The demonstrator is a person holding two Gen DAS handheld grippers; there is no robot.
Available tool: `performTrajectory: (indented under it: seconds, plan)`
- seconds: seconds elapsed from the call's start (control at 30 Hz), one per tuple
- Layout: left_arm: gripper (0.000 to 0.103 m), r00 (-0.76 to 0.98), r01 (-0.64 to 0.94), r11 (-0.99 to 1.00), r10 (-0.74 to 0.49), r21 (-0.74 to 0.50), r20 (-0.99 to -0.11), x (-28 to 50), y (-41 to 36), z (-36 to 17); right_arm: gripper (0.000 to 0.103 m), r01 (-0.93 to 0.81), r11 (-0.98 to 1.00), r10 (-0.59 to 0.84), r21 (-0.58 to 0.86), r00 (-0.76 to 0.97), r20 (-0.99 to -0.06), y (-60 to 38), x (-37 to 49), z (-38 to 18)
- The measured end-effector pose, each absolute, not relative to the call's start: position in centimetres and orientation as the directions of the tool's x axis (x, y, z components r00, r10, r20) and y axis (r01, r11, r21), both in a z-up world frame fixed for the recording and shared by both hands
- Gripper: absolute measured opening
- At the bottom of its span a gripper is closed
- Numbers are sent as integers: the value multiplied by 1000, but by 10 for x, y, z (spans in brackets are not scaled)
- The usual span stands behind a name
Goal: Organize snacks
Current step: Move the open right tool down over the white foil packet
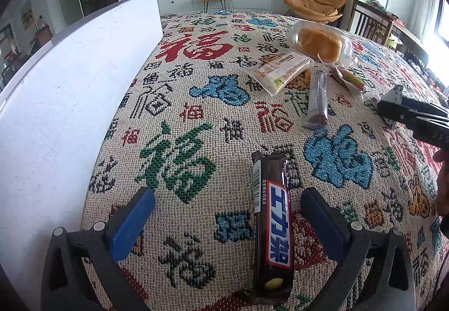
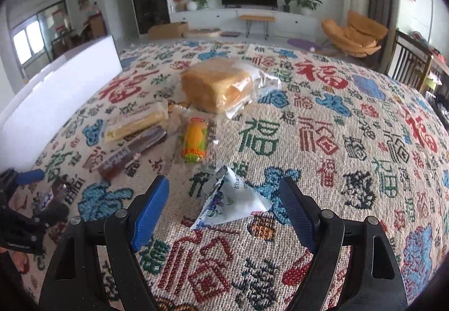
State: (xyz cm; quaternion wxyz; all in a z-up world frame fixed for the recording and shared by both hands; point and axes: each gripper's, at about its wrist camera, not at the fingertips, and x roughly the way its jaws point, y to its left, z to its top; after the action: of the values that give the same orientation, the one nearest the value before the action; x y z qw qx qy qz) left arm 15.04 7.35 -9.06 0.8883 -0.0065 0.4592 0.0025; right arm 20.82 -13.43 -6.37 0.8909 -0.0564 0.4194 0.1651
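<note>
At the left edge of the worktop stands a white box (image 1: 70,86), its long wall running from the near side away toward the far edge. Just right of it the left tongs (image 1: 228,215) are spread wide and hold nothing. A dark chocolate bar (image 1: 272,224) lies flat on the patterned cloth (image 1: 179,103) between their blue pads, nearer the right pad, touching neither. Its long axis runs from the near edge toward the far edge, in line with the tongs' reach, so the pads would close across its narrow width; the left tongs are plainly the nearer to it.

Further toward the far right corner sit the other snacks in a loose group: a pale wafer packet (image 1: 279,69), a slim dark bar (image 1: 317,97), a small orange-and-green sweet (image 2: 194,139) and a bagged loaf of bread (image 2: 216,83).

The right tongs (image 2: 224,204) are likewise apart and empty. A white crumpled wrapper (image 2: 233,198) lies between their pads, tilted, its long axis slanting from near-left to far-right.
</note>
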Motion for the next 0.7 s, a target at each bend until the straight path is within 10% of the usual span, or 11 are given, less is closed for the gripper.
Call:
performTrajectory:
  seconds: [0.7]
  plan:
    - [103,527,36,999,-27,-10,-849,148,73,-89,86,-336,942,198,9,532,-823,-131,216,-86]
